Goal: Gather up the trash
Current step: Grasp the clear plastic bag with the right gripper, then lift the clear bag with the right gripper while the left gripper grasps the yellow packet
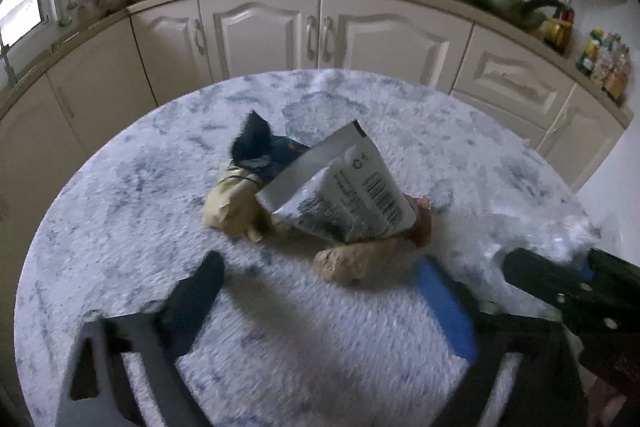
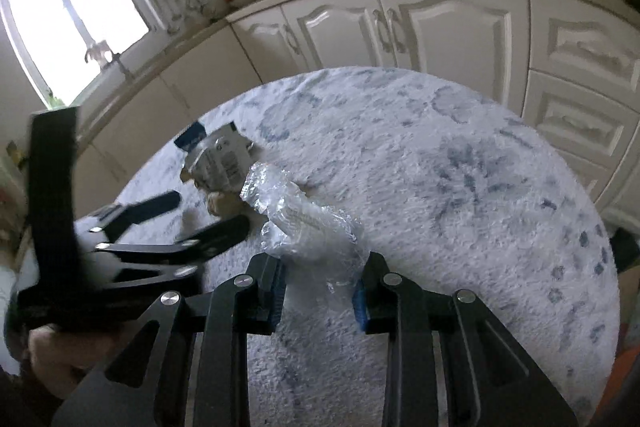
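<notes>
Left wrist view: trash pile sits mid-worktop (image 1: 120, 227), well in from every edge, just ahead of the left hand-held gripper (image 1: 320, 291).
Pile contents: silver foil pouch (image 1: 344, 187) with barcode, dark blue wrapper (image 1: 256, 143) behind it, cream crumpled packet (image 1: 228, 203) to its left, beige lumpy piece (image 1: 360, 259) under its near edge. All touching or overlapping.
Left hand-held gripper state: jaws spread wide, nothing between them, no pad on the pile.
Right hand-held gripper state: right hand-held gripper (image 2: 320, 291) clamped on clear crinkled plastic (image 2: 304, 227), which sticks out forward past the fingertips toward the pile.
Pouch handling: judged light, thin, springy, slick foil; crushes rather than resists. Take it at the flat sealed top band or pinch across the body.
Pouch pose: propped up tilted, sealed band at upper left, long axis running from the near right side up toward the far left, printed face toward the camera.
Beige piece: looks firmer and denser than the wrappers; long axis roughly parallel to the near worktop edge. What it is, can't tell.
Cream packet and blue wrapper: soft, crumpled, no clear axis; grab any raised fold.
Clear plastic: very light, slippery, could slide out of the pads.
Risk: grabbing the pouch may drag or scatter its neighbours across the fuzzy cover.
</notes>
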`<state>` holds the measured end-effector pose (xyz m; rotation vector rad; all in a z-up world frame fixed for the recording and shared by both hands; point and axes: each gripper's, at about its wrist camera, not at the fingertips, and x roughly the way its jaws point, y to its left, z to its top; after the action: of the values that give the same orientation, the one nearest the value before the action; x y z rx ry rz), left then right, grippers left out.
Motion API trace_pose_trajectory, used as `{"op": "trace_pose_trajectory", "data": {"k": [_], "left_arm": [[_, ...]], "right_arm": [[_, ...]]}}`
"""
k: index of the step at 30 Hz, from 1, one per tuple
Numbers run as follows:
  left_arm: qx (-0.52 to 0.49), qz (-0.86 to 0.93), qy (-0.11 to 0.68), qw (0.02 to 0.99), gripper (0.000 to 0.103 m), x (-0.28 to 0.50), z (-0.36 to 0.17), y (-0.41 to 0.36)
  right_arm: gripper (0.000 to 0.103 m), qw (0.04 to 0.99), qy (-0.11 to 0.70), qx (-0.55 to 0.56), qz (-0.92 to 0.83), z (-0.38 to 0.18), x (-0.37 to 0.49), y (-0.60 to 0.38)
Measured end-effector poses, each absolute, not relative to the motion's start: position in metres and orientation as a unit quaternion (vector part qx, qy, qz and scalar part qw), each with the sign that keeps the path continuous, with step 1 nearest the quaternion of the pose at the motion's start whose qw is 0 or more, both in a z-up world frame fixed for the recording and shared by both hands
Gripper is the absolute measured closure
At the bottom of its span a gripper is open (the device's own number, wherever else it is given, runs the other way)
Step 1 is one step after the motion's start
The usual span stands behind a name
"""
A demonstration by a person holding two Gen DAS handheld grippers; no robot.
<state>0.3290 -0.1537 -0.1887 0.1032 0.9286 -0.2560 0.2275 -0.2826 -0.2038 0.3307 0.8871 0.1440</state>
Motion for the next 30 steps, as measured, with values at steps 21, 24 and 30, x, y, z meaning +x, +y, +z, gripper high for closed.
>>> {"op": "trace_pose_trajectory", "data": {"k": [21,24,30], "left_arm": [[-0.025,-0.166,0.421,0.891,0.072,0.251,-0.176,-0.111],[-0.027,-0.167,0.412,0.895,0.072,0.228,-0.169,-0.103],[-0.025,-0.170,0.378,0.910,0.072,0.177,-0.139,-0.091]], "right_arm": [[0.075,0.899,0.409,0.149,0.054,-0.180,0.176,-0.277],[0.075,0.902,0.403,0.146,0.051,-0.171,0.163,-0.273],[0.075,0.911,0.385,0.139,0.044,-0.150,0.135,-0.268]]}}
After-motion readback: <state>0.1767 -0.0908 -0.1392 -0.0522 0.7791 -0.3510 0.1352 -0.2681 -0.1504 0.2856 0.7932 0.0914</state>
